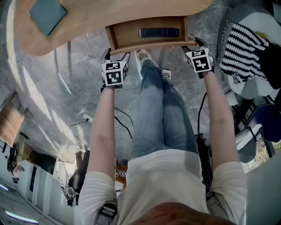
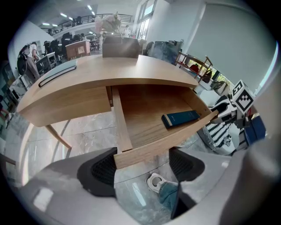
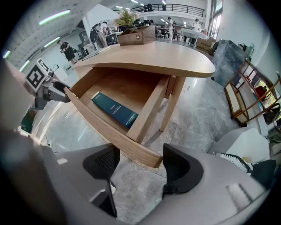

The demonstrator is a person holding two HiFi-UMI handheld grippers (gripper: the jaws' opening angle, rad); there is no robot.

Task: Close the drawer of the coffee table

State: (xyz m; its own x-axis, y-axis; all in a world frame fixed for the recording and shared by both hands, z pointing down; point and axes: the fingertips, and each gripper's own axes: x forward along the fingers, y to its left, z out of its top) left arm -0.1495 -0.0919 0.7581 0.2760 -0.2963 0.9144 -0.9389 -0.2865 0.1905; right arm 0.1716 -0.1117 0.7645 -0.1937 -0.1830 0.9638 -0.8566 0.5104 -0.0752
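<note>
Head view crops out the planter (image 3: 137,36); left claw (image 2: 142,166) and right claw (image 3: 139,166) gape astride drawer (image 2: 145,116) corners.

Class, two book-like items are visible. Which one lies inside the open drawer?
The dark blue book, lying flat in the drawer. The teal book lies up on the tabletop instead.
</note>
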